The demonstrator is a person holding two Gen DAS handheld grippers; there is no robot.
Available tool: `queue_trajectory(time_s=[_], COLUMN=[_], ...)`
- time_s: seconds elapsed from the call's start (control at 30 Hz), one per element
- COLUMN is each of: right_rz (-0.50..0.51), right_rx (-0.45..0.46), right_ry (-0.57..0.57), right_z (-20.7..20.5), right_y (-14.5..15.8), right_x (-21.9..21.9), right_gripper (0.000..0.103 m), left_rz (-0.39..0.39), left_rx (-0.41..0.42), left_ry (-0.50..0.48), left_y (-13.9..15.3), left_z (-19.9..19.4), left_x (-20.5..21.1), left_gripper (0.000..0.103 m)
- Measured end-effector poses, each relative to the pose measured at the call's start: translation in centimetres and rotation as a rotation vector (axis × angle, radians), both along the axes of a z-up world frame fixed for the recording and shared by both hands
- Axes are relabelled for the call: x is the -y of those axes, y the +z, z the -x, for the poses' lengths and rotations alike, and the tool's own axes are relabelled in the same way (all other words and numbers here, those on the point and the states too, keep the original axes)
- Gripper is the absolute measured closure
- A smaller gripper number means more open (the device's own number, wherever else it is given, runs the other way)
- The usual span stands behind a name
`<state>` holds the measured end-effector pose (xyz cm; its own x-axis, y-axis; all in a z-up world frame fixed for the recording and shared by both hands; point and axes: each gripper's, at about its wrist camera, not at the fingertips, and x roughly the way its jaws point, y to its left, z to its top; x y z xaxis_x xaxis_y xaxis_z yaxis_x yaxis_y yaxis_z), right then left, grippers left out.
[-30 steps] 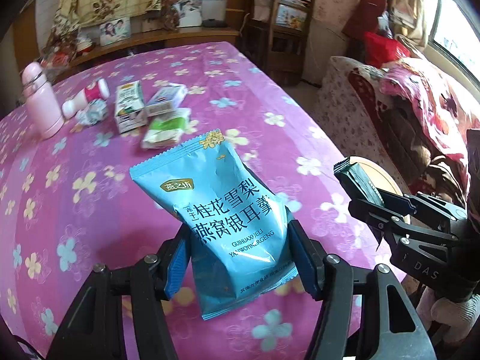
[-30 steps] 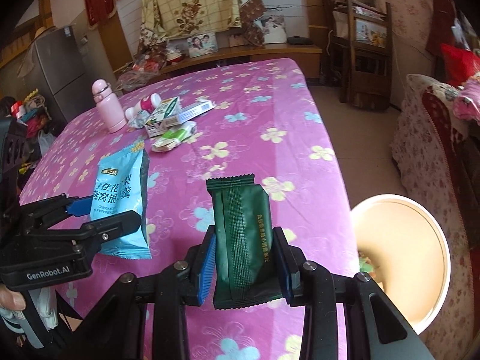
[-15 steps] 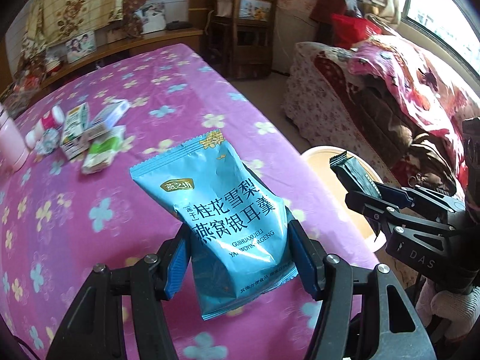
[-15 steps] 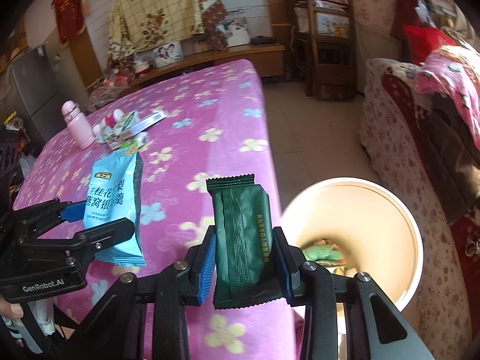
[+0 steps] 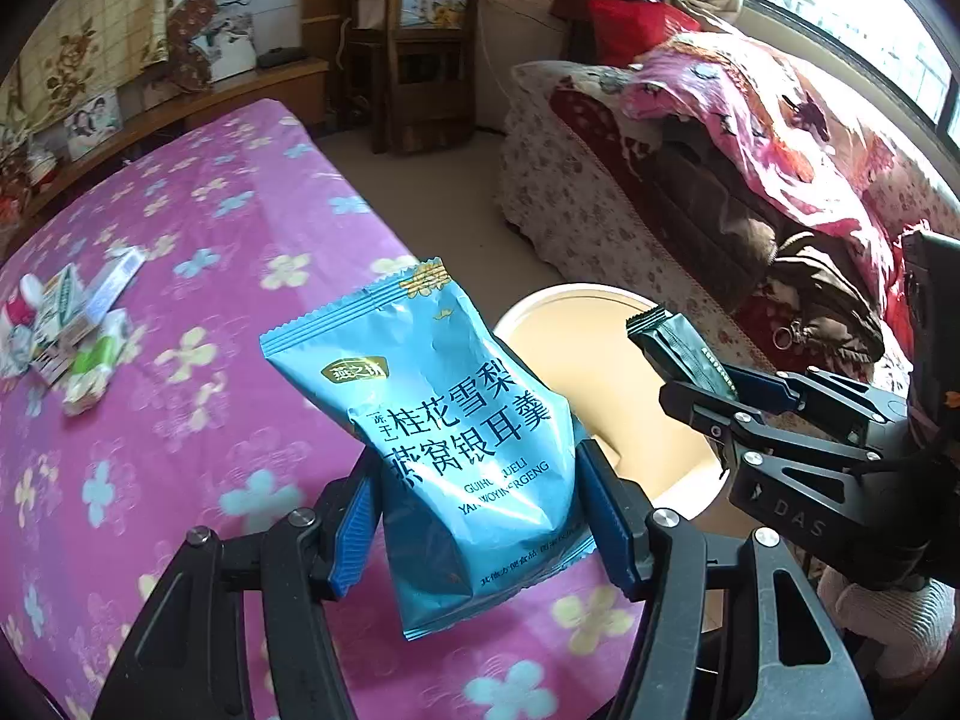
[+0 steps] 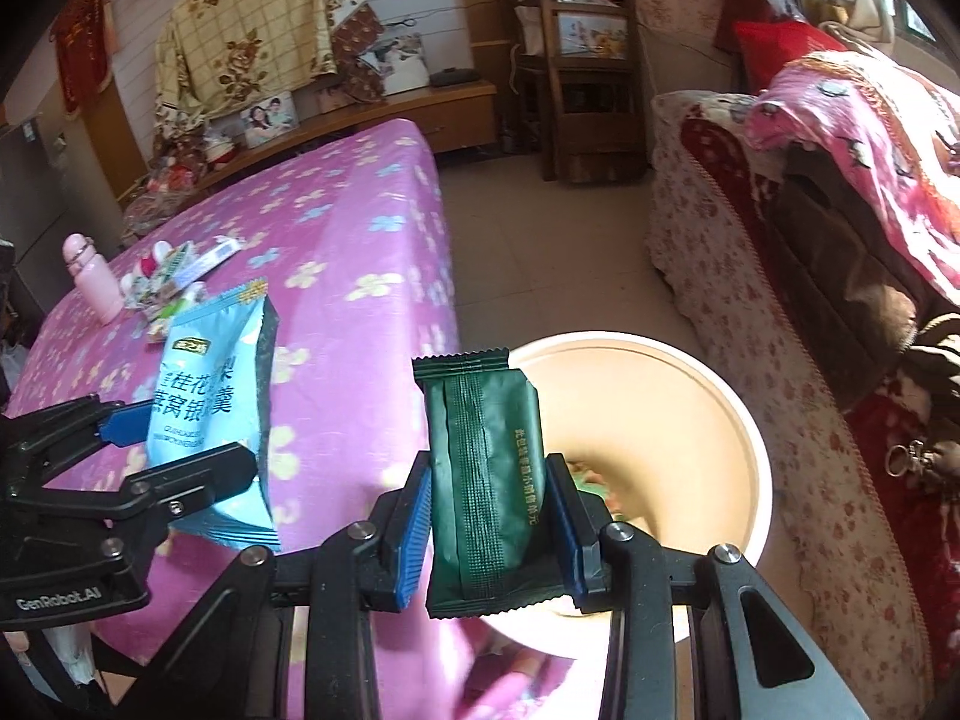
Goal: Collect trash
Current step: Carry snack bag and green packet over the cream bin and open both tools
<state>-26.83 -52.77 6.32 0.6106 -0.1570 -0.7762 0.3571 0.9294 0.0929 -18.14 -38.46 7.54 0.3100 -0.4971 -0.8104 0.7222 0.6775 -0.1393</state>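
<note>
Jaws of the left gripper [image 5: 477,516] clamp a blue snack bag [image 5: 456,426]. Right gripper [image 6: 489,525] pinches a green wrapper [image 6: 486,468] above the cream bin [image 6: 714,414].

Two close wrist views along each tool, side by side, sharing table edge [image 5: 384,228] and bin [image 6: 750,432].

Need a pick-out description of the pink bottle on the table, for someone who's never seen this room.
Find the table with the magenta flowered cloth and go to its far left part in the right wrist view. The pink bottle stands upright there, just left of a small cluster of cartons and wrappers. It alone is upright, plain pale pink, with a rounded cap.
</note>
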Motion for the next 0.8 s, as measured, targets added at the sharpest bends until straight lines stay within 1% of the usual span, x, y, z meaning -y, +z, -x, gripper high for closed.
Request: queue_trajectory(time_s=[0.3,0.5,0.8], right_rz=[-0.03,-0.055,-0.095], right_rx=[-0.013,-0.032,-0.032], right_ry=[-0.092,-0.166,-0.227], right_z=[1.1,1.8,2.5], right_y=[-1.0,-2.5,-3.2], right_x=[4.3,6.7,8.6], right_gripper=[0.064,0.064,0.063], left_rz=[0.011,0.009,0.016], left_rx=[-0.037,-0.063,-0.099], left_ry=[-0.054,-0.096,-0.11], left_y=[-0.7,-1.7,-3.3], left_z=[0.2,0.6,0.4], left_x=[3.7,6.3,7.9], left_gripper=[0.039,0.039,0.039])
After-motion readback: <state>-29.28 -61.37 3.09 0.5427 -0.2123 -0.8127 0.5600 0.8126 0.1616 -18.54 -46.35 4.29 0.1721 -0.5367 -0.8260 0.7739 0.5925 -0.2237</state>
